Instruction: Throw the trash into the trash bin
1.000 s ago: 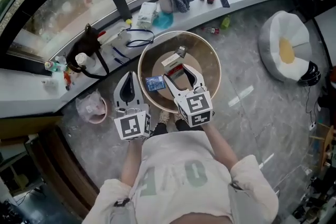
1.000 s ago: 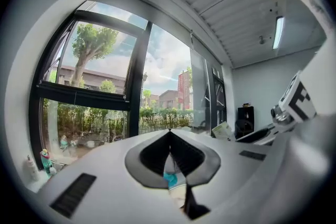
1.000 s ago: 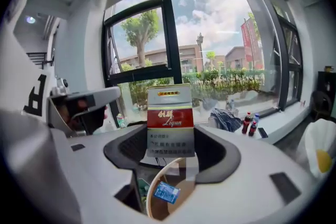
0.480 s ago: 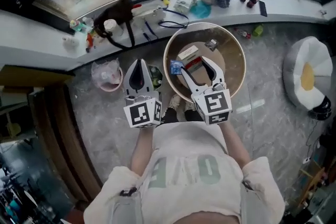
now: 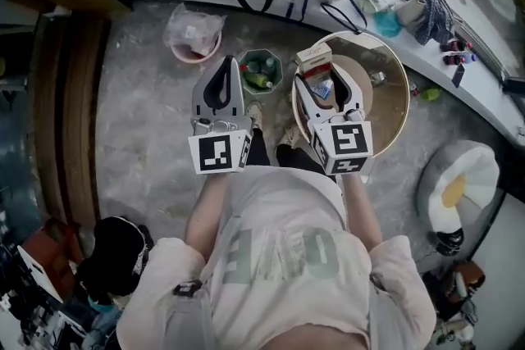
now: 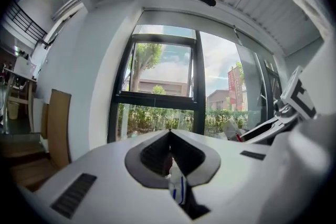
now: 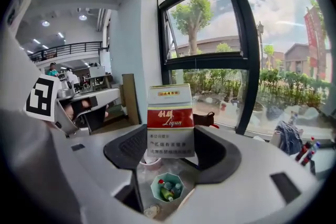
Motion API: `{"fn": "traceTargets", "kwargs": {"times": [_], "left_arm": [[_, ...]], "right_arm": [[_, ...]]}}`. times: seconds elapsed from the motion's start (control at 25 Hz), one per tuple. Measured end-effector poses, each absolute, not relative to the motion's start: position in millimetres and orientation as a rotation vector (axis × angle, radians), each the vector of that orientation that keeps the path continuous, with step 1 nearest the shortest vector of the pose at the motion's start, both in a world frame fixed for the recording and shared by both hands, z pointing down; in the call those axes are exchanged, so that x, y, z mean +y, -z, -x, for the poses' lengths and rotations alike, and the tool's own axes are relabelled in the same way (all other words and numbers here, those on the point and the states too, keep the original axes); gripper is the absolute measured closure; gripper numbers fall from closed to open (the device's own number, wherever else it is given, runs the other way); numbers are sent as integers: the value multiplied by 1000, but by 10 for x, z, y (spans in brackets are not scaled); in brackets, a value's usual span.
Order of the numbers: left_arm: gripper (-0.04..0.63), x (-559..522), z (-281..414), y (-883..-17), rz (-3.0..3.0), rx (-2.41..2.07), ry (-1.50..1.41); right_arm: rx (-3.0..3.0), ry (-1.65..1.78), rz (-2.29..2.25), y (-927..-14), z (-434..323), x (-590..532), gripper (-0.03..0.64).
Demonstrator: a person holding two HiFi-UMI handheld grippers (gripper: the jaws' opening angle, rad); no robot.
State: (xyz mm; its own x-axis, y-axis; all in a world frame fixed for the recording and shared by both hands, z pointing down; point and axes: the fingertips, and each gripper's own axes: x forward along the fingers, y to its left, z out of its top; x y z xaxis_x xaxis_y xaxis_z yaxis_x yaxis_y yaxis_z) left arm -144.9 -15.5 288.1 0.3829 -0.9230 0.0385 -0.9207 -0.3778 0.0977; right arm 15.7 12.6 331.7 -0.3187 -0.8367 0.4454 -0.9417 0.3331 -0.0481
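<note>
Standing on grey stone floor (image 5: 148, 135), round worktop (image 5: 392, 106) at right in head view. Right gripper (image 5: 328, 76) clamped on a red-and-white cigarette box (image 7: 170, 118): upright, pads on both sides, held over the worktop's near edge. Just left of that, green trash bin (image 7: 156, 187) on the floor, bottles inside, apart from the box and visible below it between the jaws. Left gripper (image 5: 230, 65) out over bare floor beside the bin, tips closed together. Small white-and-blue scrap (image 6: 178, 189) in the slit behind the tips; can't tell whether pinched.
</note>
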Motion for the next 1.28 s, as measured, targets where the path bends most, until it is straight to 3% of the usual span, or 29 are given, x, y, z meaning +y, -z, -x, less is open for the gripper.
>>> {"fn": "traceTargets", "kwargs": {"times": [0.36,0.8,1.28], "left_arm": [[584,-413,1915,-3122,-2497,-1678,-11],[584,-759,1846,-3600,-2445,-1694,-70],[584,-782,1916,-3844,-2419,-1689,-116]], "right_arm": [[-2236,-499,-1508,-3688,382,-127,339],[-2096,-714,-1263,-5286,583,-318,339],[-1985,-742,-1173,-5958,683,-221,339]]}}
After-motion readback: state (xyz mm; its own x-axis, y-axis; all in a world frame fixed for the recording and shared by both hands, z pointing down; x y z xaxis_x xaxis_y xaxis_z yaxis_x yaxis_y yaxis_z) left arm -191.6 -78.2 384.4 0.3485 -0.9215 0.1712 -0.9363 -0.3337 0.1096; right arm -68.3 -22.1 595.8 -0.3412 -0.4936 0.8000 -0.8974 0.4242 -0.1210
